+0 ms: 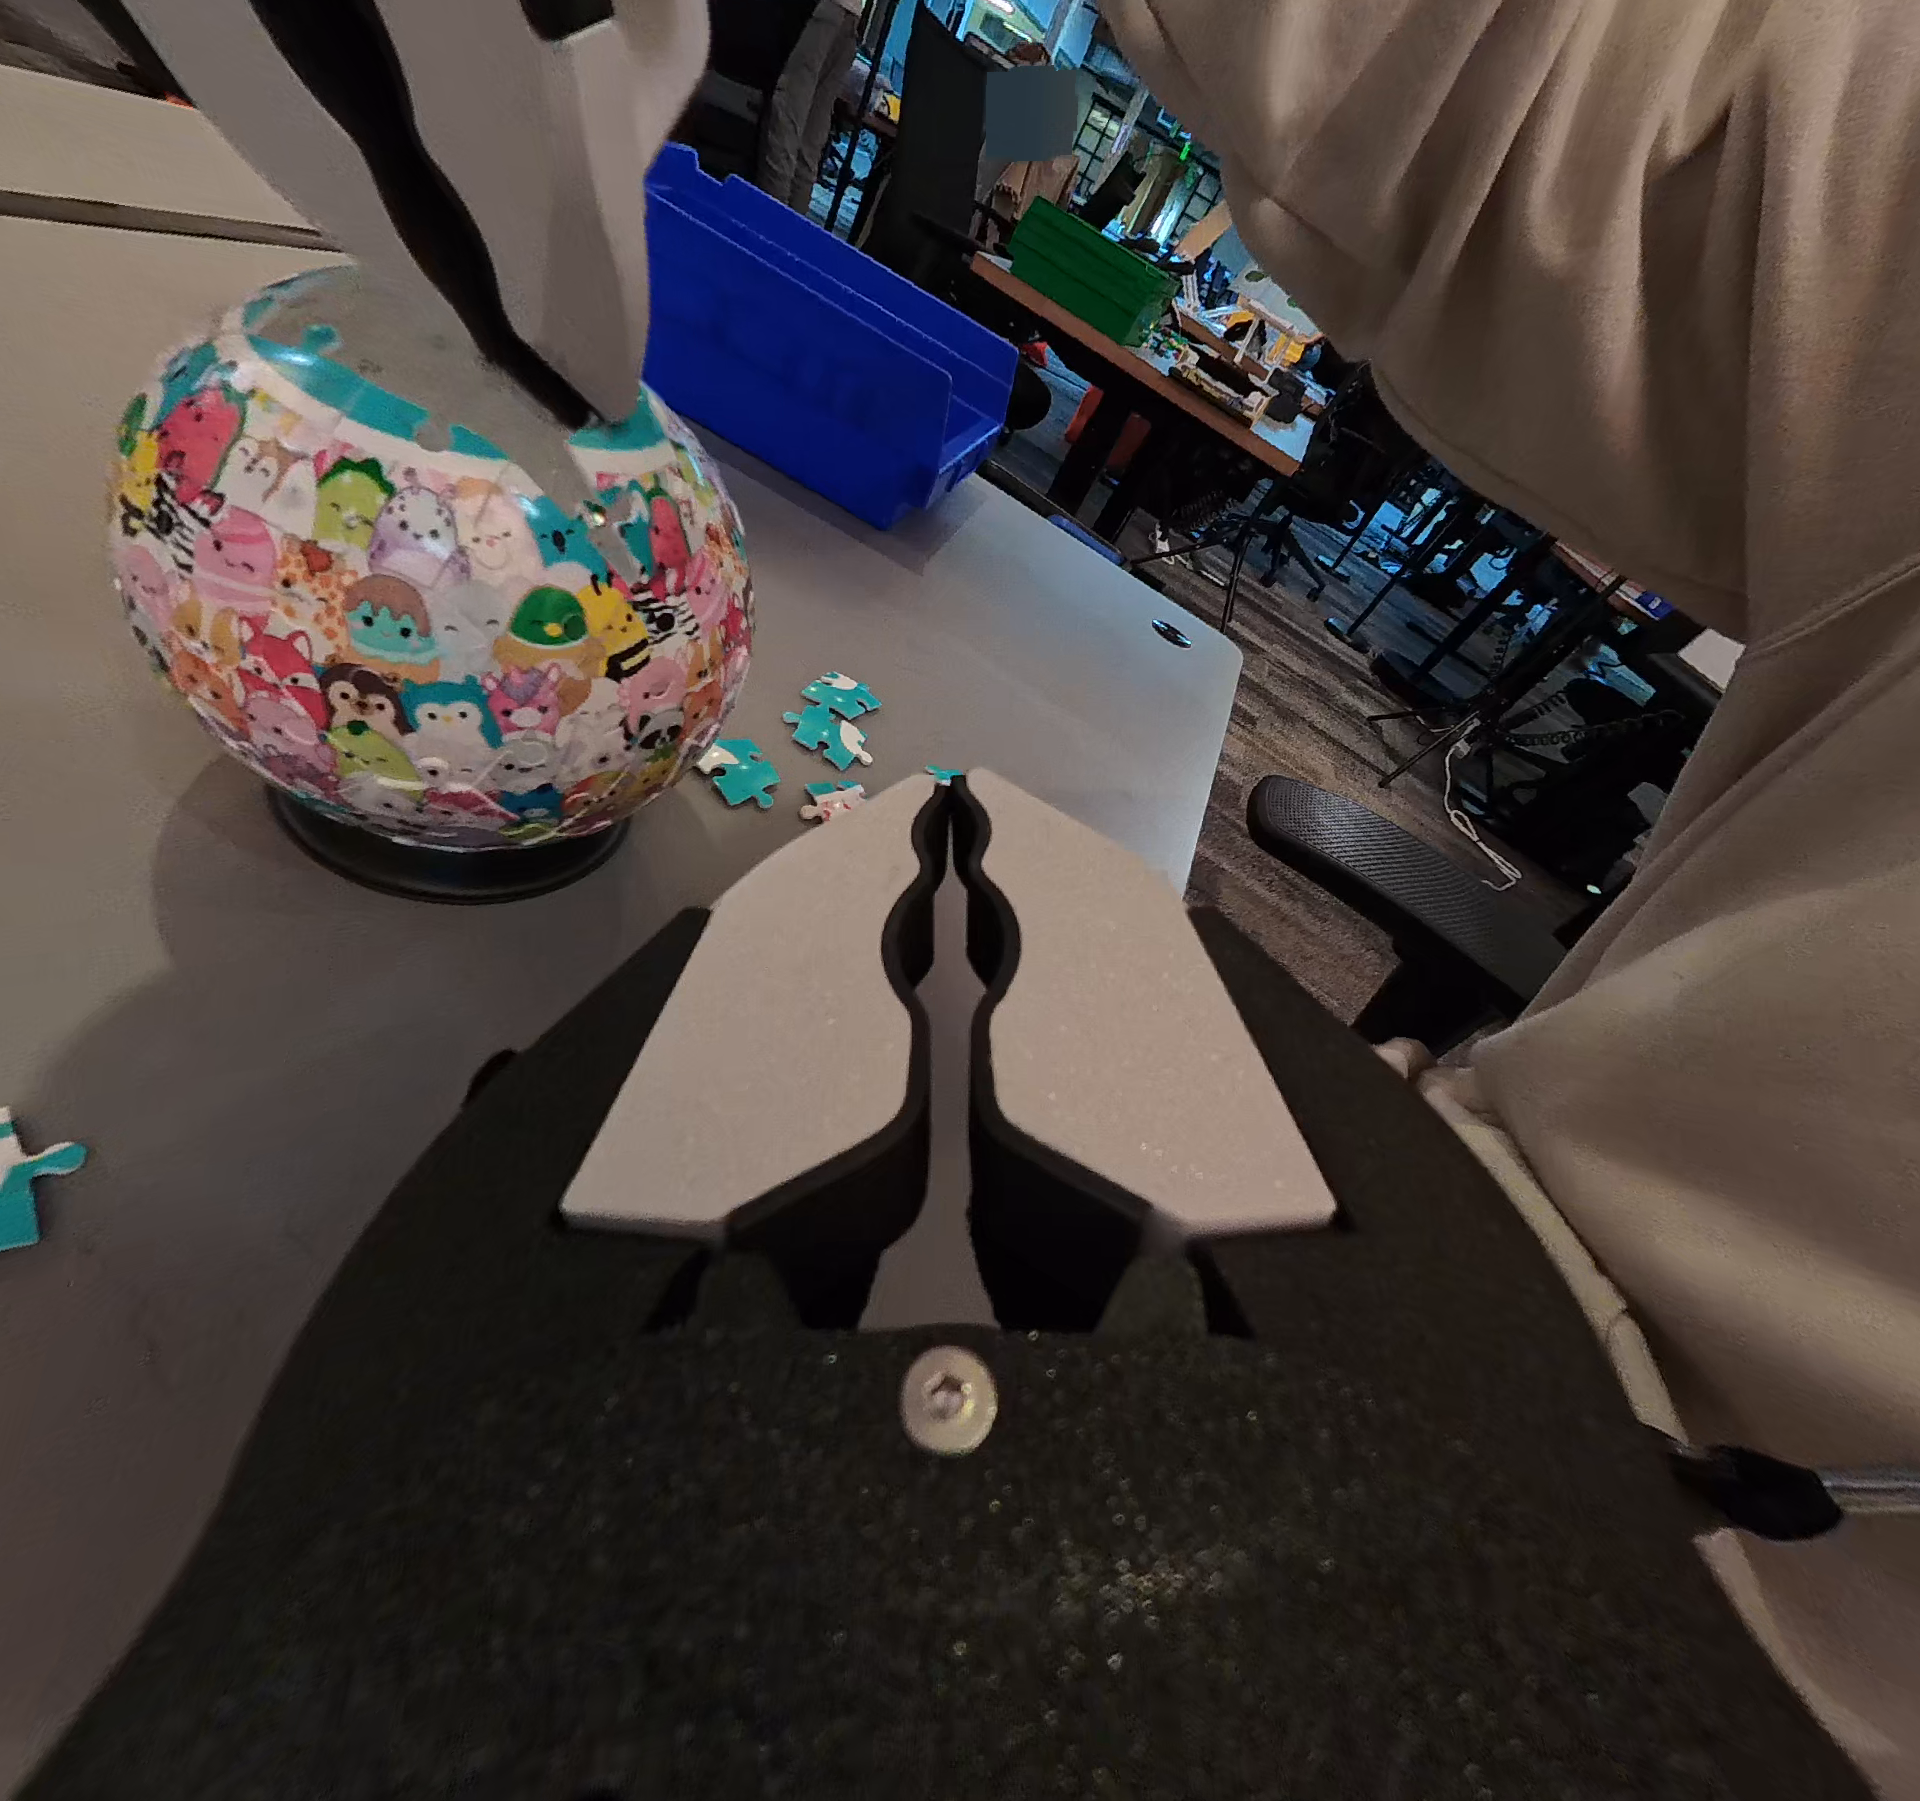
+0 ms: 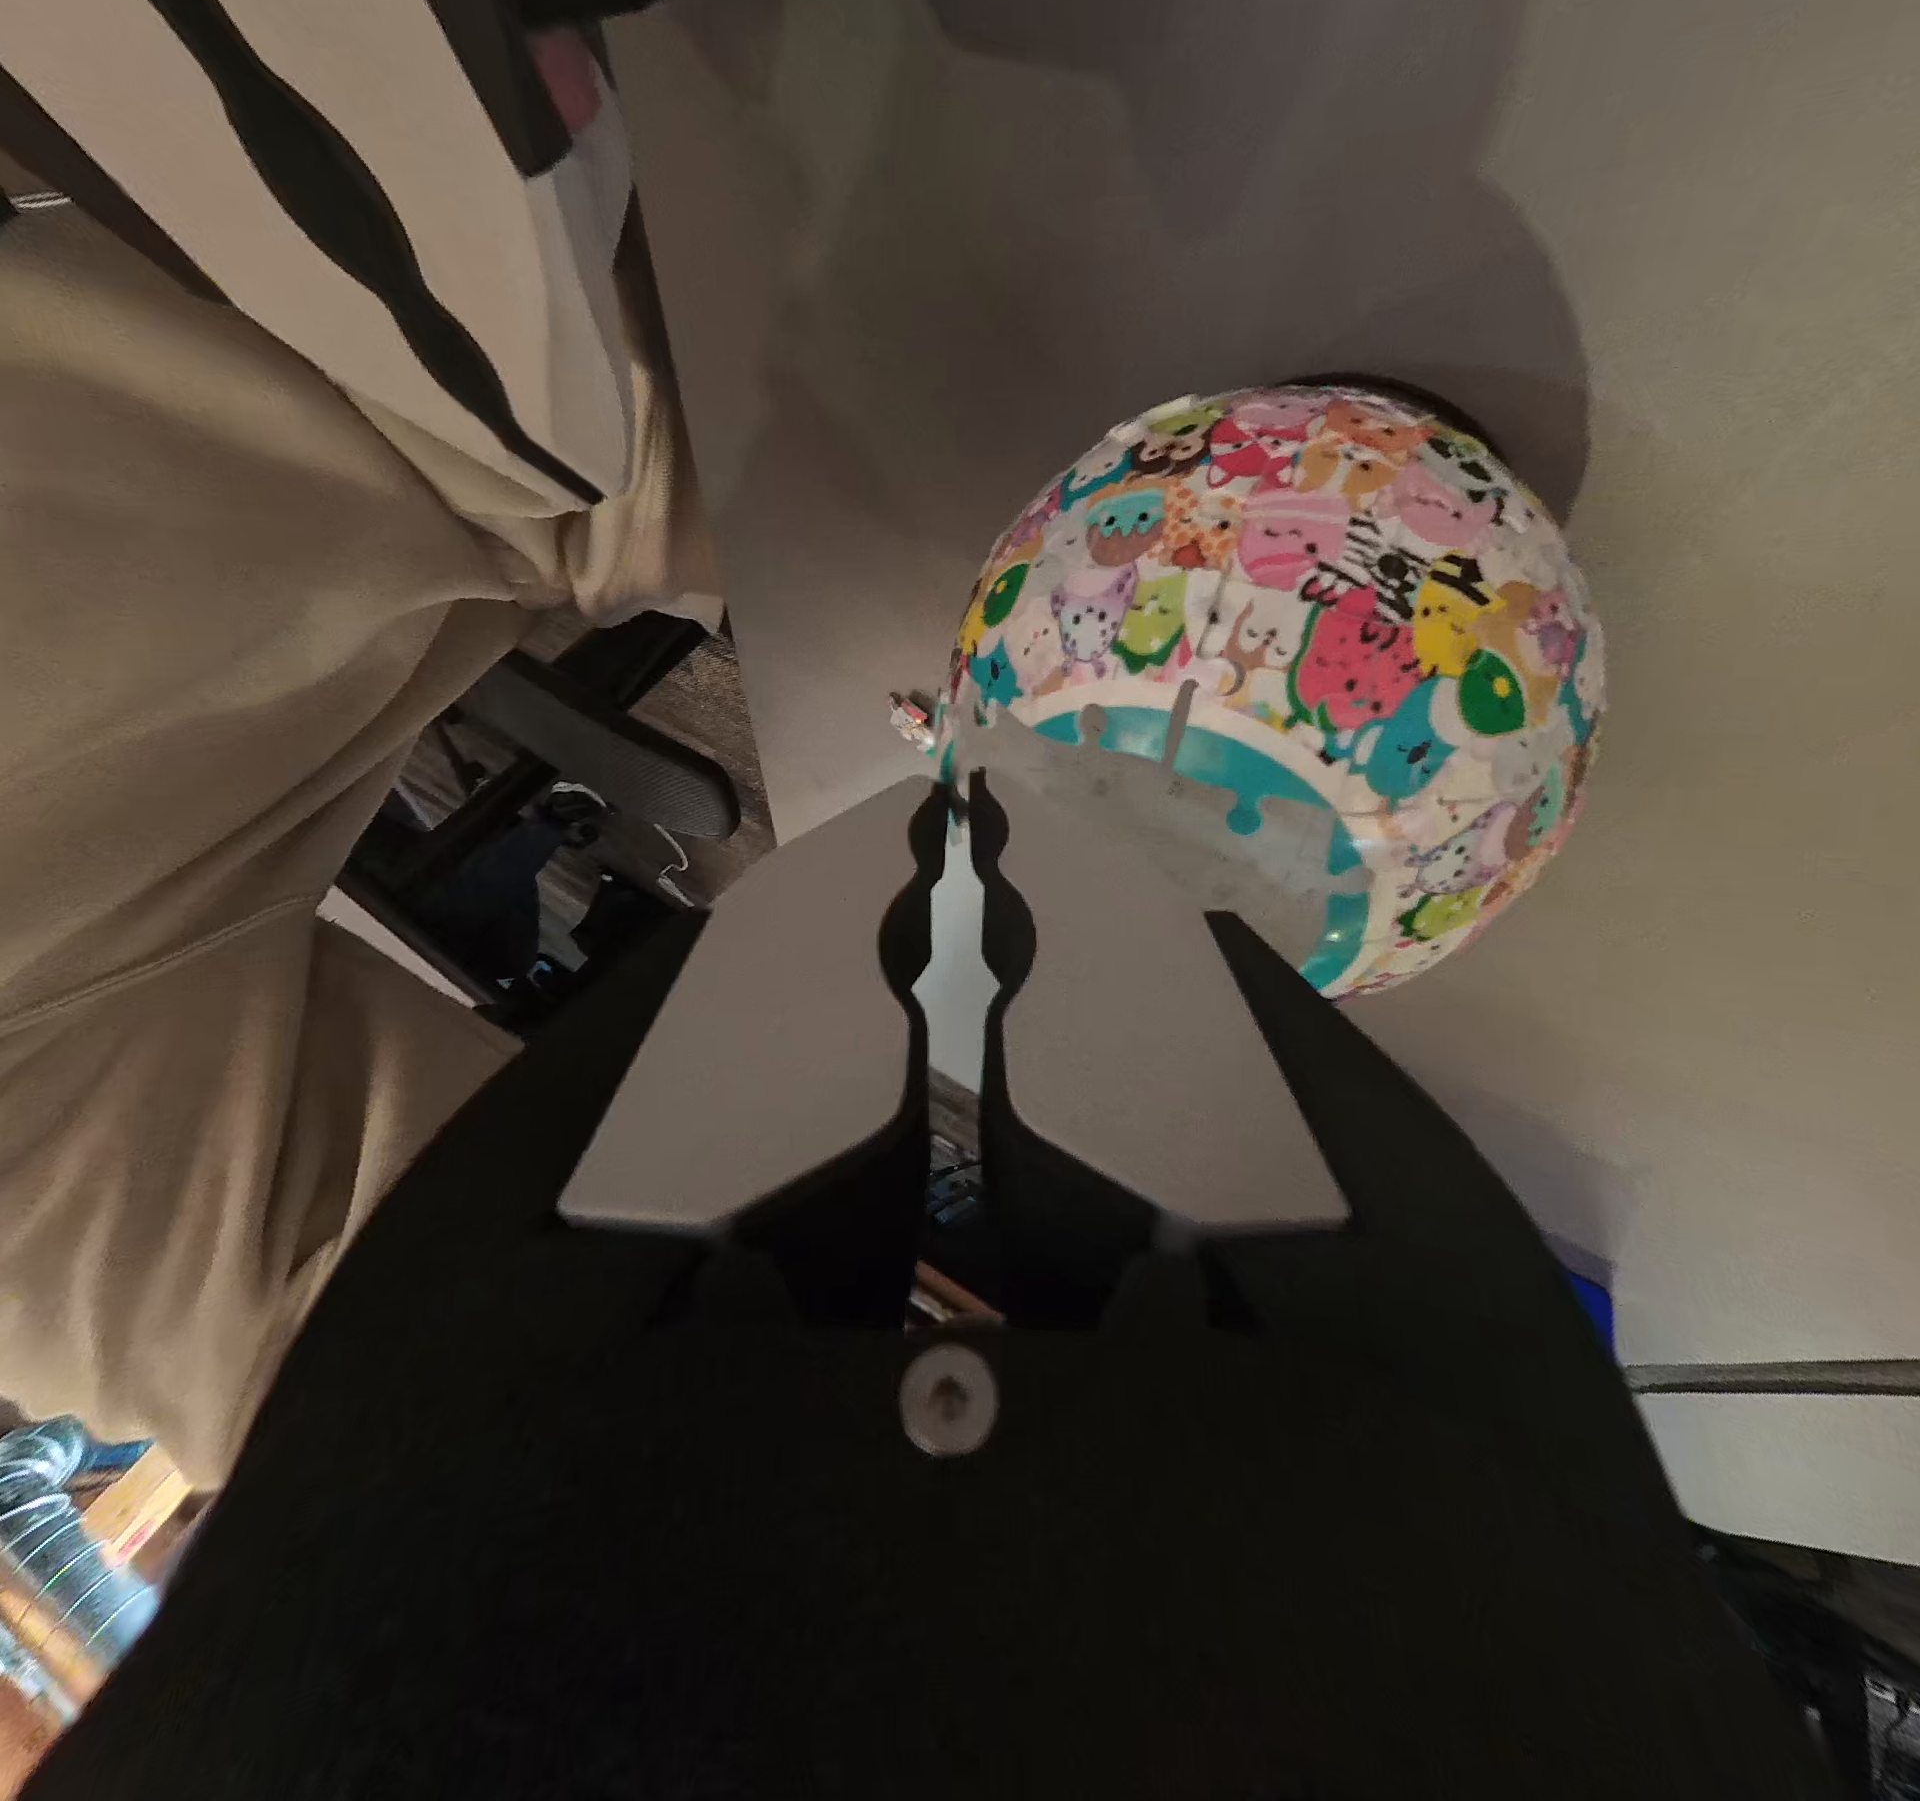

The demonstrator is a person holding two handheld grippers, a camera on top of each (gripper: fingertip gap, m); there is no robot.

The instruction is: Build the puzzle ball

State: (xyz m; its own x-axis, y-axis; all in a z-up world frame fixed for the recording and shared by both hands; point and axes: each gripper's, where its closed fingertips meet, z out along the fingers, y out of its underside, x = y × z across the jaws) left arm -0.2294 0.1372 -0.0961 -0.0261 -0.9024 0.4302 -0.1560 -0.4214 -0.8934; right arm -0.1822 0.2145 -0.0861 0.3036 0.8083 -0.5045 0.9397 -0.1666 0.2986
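The puzzle ball (image 1: 426,598) stands on a dark ring base (image 1: 447,863) on the grey table (image 1: 987,608). It is covered in colourful cartoon animals, and its top is open with a teal rim. My right gripper (image 2: 961,787) is shut with its tips on that rim (image 2: 1143,743); it enters the left wrist view from the top left (image 1: 592,411). I cannot tell whether it pinches a piece. My left gripper (image 1: 951,783) is shut low over the table, right of the ball. A teal sliver (image 1: 940,772) shows at its tips. Loose teal pieces (image 1: 831,712) lie just beyond.
A blue bin (image 1: 810,349) stands behind the ball near the table's far edge. Another teal piece (image 1: 31,1175) lies at the left. A person's beige sleeve (image 1: 1558,193) fills the right side. A black chair (image 1: 1382,878) stands beyond the table corner. Tip to tip, the grippers are about 9 centimeters apart.
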